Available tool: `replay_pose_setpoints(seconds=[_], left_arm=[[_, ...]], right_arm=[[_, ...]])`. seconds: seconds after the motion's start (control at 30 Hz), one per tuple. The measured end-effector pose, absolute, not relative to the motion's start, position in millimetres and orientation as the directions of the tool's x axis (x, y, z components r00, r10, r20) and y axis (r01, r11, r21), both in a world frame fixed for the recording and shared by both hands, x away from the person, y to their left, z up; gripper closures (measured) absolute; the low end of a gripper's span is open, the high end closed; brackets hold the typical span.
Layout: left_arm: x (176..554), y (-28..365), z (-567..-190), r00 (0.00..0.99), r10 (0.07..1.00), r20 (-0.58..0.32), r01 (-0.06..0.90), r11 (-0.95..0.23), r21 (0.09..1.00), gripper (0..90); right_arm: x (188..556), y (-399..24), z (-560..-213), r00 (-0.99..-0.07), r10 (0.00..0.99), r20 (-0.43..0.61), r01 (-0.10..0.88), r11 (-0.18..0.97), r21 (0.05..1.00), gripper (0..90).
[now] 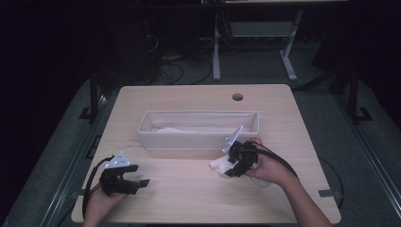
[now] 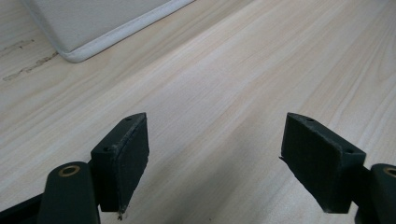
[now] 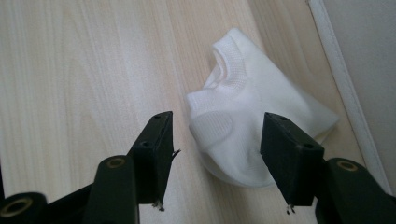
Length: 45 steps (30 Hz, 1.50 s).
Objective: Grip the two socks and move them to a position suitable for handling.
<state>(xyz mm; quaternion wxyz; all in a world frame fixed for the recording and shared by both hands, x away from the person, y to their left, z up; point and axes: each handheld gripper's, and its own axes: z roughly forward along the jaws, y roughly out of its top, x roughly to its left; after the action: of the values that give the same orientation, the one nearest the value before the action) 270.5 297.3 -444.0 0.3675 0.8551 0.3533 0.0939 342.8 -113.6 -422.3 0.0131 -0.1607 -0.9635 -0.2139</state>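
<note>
White sock [image 3: 252, 126] lying on the surface [image 1: 189, 189] just beside the fabric bin [image 1: 198, 137]. Right gripper [image 3: 215, 158] wide open, straddling it, nothing held; left gripper [image 2: 215, 158] open, empty. Best to lower onto the bunched middle, then pinch squarely.

The left black plastic tongs [image 1: 142, 182] carried a grey three-cornered plate on top and a black cable looping behind — their flat, wedge-shaped jaws showed small screw holes and brass-ringed pivots. The right black plastic tongs [image 1: 236, 163] matched them, with frayed threads at the pad tips — both forearms came in bare, with no sleeves.
</note>
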Motion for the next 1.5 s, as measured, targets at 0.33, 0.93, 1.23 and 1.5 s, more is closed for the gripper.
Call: replay_pose_setpoints(seconds=[0.33, 0.93, 1.23, 1.5], left_arm=[[270, 297, -444, 0.731, 0.675, -0.102, 0.538, -0.478, 0.694, 23.0], [271, 295, -445, 0.731, 0.674, -0.107, 0.541, -0.477, 0.692, 23.0], [271, 297, -445, 0.731, 0.674, -0.106, 0.539, -0.475, 0.695, 23.0], [270, 295, -444, 0.730, 0.674, -0.110, 0.539, -0.469, 0.700, 23.0]], right_arm=[[344, -106, -439, -0.949, 0.304, 0.078, 0.312, 0.886, 0.343, 52.5], [338, -98, -438, -0.937, 0.347, -0.032, 0.320, 0.895, 0.310, 81.3], [335, -101, -413, -0.919, 0.393, 0.038, 0.375, 0.838, 0.397, 83.1], [306, -88, -390, -0.916, 0.400, 0.046, 0.381, 0.823, 0.421, 83.0]])
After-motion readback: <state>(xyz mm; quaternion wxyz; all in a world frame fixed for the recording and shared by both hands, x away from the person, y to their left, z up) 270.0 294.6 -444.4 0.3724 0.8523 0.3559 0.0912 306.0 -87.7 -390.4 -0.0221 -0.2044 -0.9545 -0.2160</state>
